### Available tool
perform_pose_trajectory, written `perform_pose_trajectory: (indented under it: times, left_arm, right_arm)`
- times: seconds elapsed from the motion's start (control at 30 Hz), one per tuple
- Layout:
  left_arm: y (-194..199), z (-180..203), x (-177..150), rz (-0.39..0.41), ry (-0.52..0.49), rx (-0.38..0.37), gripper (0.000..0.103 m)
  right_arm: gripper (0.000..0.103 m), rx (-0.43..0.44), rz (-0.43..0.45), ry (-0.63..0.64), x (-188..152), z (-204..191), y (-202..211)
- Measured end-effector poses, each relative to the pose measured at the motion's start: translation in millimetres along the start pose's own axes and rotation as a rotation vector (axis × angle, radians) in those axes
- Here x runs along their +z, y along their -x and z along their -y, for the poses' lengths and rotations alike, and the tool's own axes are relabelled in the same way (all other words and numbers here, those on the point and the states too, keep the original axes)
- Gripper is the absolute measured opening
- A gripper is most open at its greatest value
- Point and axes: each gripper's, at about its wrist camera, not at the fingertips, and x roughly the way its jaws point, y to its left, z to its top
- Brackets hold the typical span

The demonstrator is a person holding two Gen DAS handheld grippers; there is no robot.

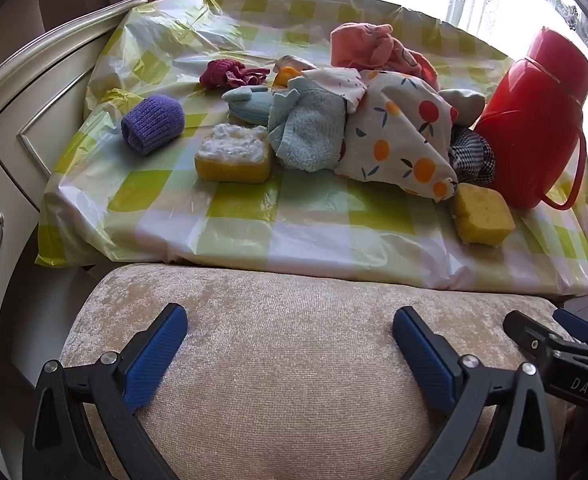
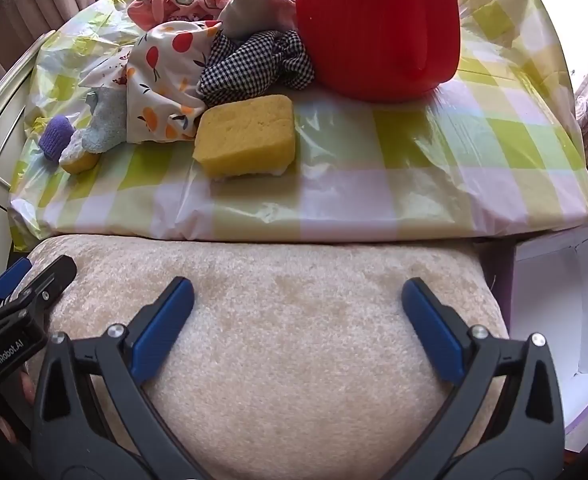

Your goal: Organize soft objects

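Both hand-held grippers idle over beige cushion: left hand-held gripper (image 1: 290, 340) wide open, nothing in it; right hand-held gripper (image 2: 297, 312) same. Soft stuff heaped on table (image 1: 313, 220) beside tipped red bucket (image 1: 533, 120). Yellow sponge (image 2: 246, 136) sits alone near front edge, guessing light, squishy, springs back, so pinch across short sides. Fruit-print cloth (image 1: 397, 136) floppy, grab bunched fold. Purple sock roll (image 1: 152, 123) easy too.
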Motion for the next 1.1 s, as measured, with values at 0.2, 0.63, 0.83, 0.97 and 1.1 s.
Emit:
perform_pose_trajectory:
  times: [0.2, 0.63, 0.83, 0.97, 1.1]
  left_arm:
    - [0, 0, 0, -0.002, -0.003, 0.003, 0.103]
    - [7, -10, 15, 0.013, 0.016, 0.069, 0.101]
    - [12, -35, 52, 0.103, 0.014, 0.252, 0.101]
    - [2, -53, 64, 0.095, 0.032, 0.311, 0.101]
    - [-12, -61, 67, 0.073, 0.039, 0.344, 0.101]
  right_arm:
    - [0.103, 0.049, 0.018, -0.020, 1, 2, -2]
    - [0.103, 0.015, 0.016, 0.029, 23, -5, 5]
    - [0.103, -0.028, 0.119, 0.065, 49, -17, 19]
    - [0.103, -0.039, 0.160, 0.087, 64, -28, 13]
    - [0.103, 0.002, 0.171, 0.083, 68, -41, 15]
